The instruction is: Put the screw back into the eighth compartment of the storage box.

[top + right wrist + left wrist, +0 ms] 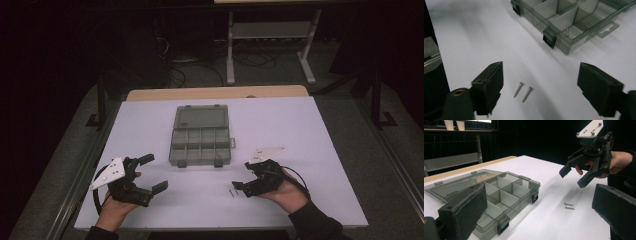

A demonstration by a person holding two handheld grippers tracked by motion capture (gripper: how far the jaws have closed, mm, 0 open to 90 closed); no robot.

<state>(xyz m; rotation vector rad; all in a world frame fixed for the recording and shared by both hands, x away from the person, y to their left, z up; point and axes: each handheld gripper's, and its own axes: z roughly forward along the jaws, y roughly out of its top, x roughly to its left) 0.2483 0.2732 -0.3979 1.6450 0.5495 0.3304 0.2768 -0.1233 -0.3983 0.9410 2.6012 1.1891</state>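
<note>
Right gripper [540, 87] jaws spread, empty, above two screws [523, 91] lying side by side near the organiser box [201, 141]; left gripper [152, 172] also spread; risk: pinching both screws together

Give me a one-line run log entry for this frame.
right claw: open, over two screws | left claw: open, empty | organizer box: lid open | one screw in box

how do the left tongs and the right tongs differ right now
The right tongs hover just above the two screws with the jaws on either side of them; the left tongs are away from the screws, beside the open box. The right tongs point left across the table; the left tongs point right. Both are open and hold nothing.
</note>
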